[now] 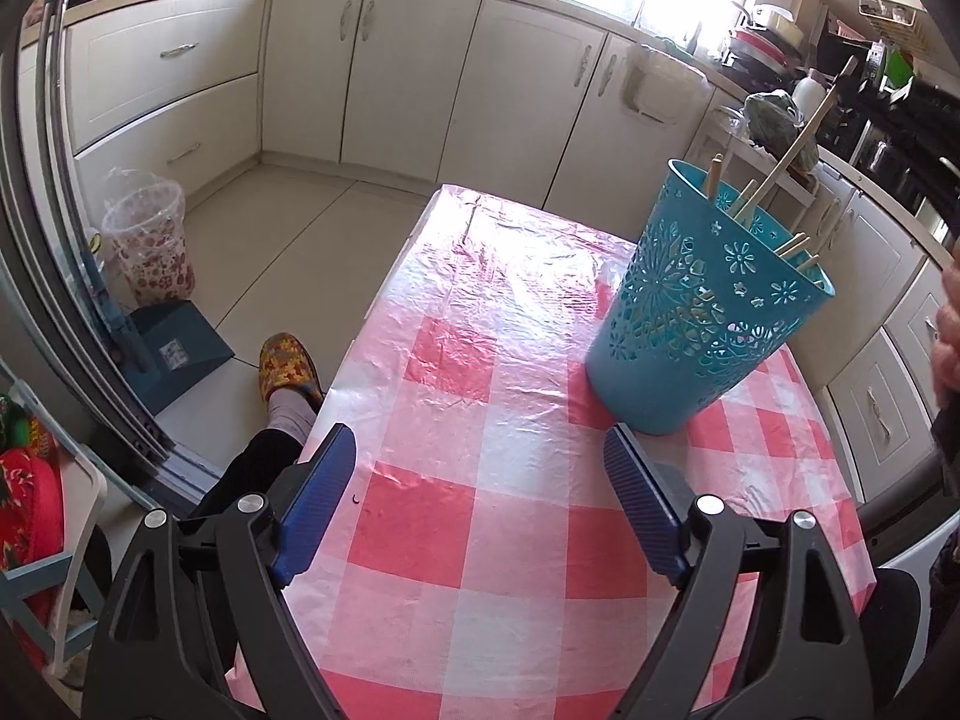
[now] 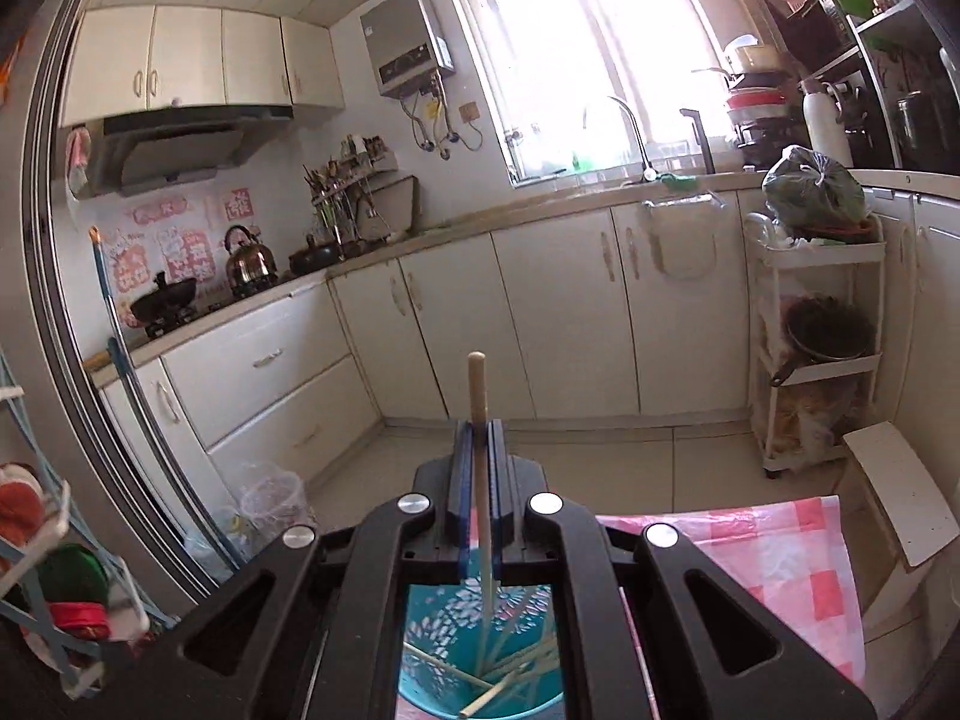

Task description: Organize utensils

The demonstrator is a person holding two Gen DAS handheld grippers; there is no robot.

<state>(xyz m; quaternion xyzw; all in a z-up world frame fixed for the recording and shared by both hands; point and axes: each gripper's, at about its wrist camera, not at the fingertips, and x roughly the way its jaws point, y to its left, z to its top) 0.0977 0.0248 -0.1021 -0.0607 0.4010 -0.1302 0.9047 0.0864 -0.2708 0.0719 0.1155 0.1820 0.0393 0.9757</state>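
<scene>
One wooden chopstick (image 2: 478, 420) is clamped upright between the jaws of the right gripper (image 2: 478, 438), its long axis running down into the teal basket (image 2: 480, 654) directly below, where other sticks lie. The left gripper (image 1: 480, 468) hangs released, nothing between its jaws, above the checked worktop (image 1: 456, 408), basket just beyond to the right.

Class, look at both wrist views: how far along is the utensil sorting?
Done: several wooden sticks already stand in the blue basket.
In hand: the right gripper is shut on one wooden stick, directly above the basket. The left gripper is open and empty.
Left: no loose utensils show on the checked tablecloth.
</scene>
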